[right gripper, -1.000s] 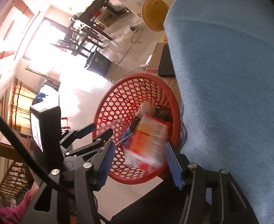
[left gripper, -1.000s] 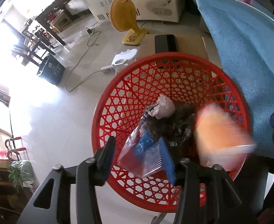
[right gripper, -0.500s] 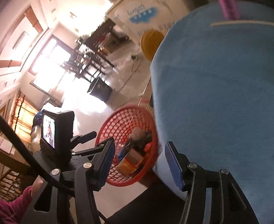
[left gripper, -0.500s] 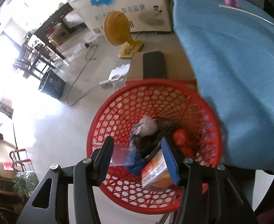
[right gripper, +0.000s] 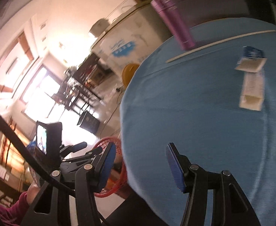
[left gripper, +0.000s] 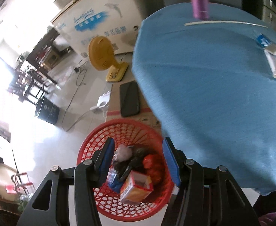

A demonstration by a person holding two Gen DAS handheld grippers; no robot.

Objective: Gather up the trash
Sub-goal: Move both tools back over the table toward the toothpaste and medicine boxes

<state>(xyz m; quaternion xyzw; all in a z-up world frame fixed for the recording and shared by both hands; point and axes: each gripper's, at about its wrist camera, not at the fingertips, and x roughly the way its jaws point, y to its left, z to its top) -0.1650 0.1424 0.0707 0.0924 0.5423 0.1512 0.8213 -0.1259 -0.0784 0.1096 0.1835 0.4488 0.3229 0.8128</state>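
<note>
Where lattice plastic basket (left gripper: 100, 131) curves, cardboard carton (left gripper: 136, 189) rests.

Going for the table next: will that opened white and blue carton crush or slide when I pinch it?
The opened carton looks like thin, flattened card with open ends, so probably light and easily crushed. It lies flat on the blue tablecloth, so it may slide or bunch the cloth when nudged.

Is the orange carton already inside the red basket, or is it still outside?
Inside. The orange carton lies on the other trash within the red basket, and the open left gripper holds nothing.
</note>
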